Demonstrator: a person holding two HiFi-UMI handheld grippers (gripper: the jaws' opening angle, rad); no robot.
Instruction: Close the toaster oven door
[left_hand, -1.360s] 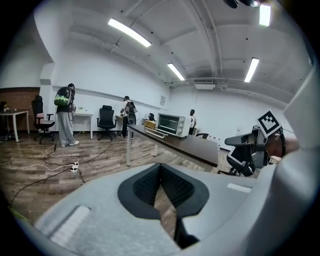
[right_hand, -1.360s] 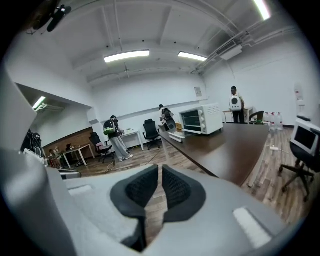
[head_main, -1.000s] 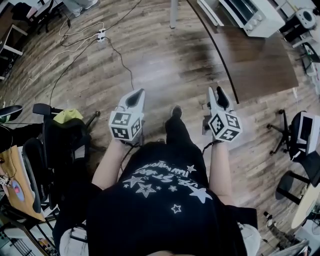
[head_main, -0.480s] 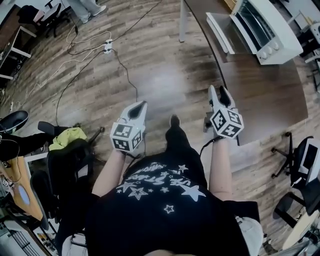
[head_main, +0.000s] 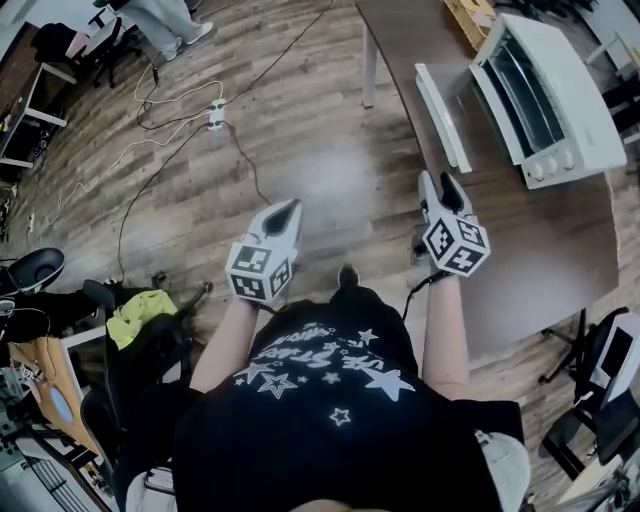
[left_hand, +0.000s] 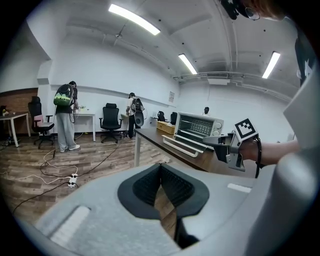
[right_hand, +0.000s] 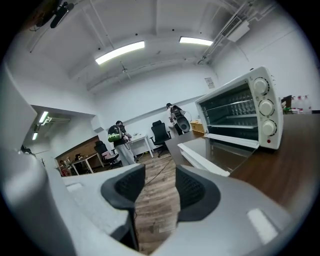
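Nothing done yet: oven (head_main: 545, 95) door (head_main: 442, 115) lies open at table (head_main: 540, 235) edge, untouched; right gripper (head_main: 437, 183) just opened wide, empty, near it; left gripper (head_main: 288, 208) pinched shut

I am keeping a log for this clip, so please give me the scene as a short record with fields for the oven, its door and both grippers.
toaster oven: stands on the brown table
door: open, folded down flat
right gripper: jaws apart, have just been opening, nothing between them, not touching the door
left gripper: jaws together, empty, over the wooden floor
task state: door not yet closed
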